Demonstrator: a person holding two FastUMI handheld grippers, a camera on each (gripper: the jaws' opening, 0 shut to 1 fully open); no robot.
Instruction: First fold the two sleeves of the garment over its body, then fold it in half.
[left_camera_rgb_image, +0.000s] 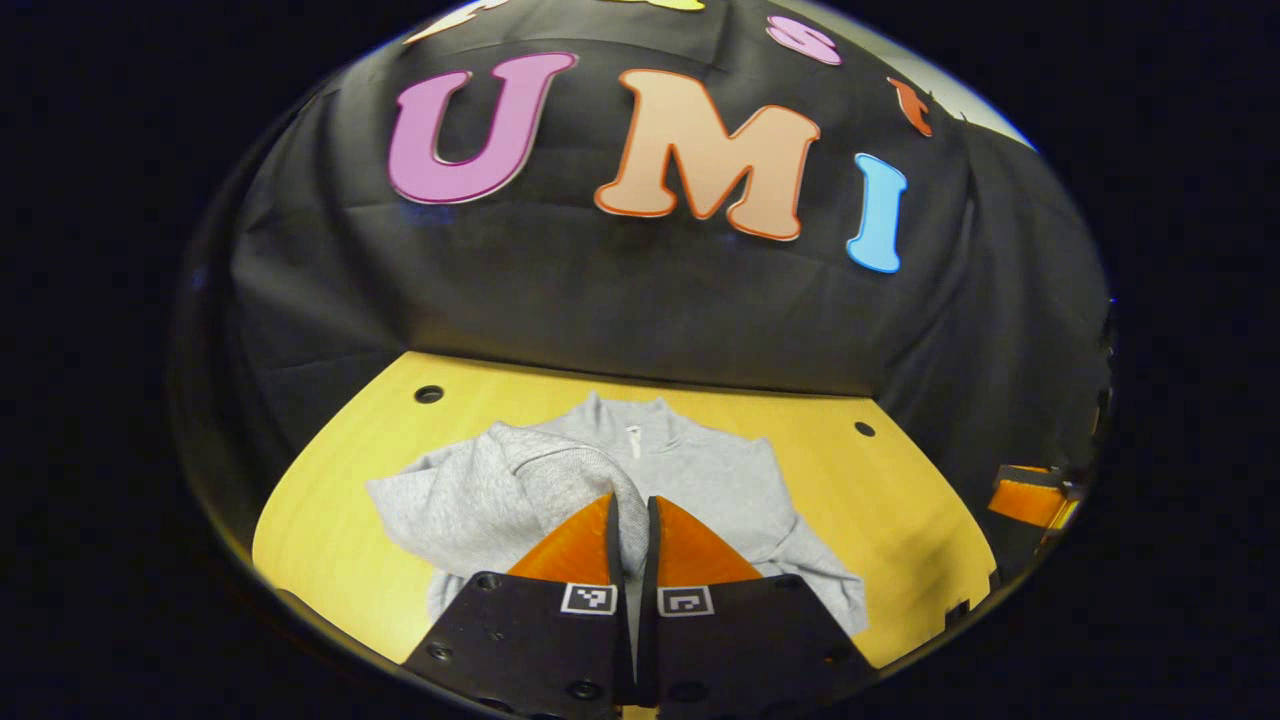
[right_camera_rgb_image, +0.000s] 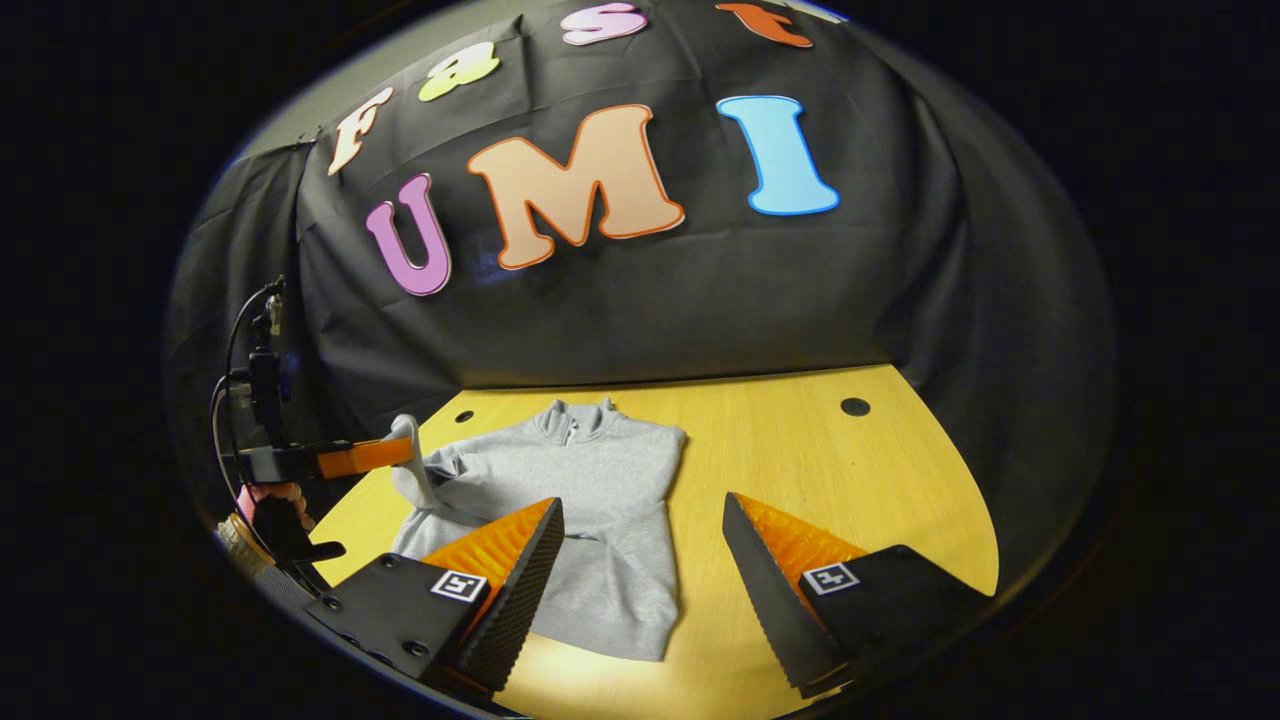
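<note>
1. Left gripper view showed the left gripper (left_camera_rgb_image: 632, 520) with its orange fingers nearly together, pinching the grey cloth of a sleeve (left_camera_rgb_image: 560, 470) lifted off the table.
2. Right gripper view showed the right gripper (right_camera_rgb_image: 640, 525) with jaws spread wide, holding nothing, poised above the garment's lower edge.
3. The grey zip-neck garment (right_camera_rgb_image: 610, 500) lay flat on the yellow wooden table (right_camera_rgb_image: 850, 480), collar toward the black cloth wall (right_camera_rgb_image: 700, 290).
4. A hand (right_camera_rgb_image: 270, 500) at the left held the other gripper, with the sleeve raised.
</note>
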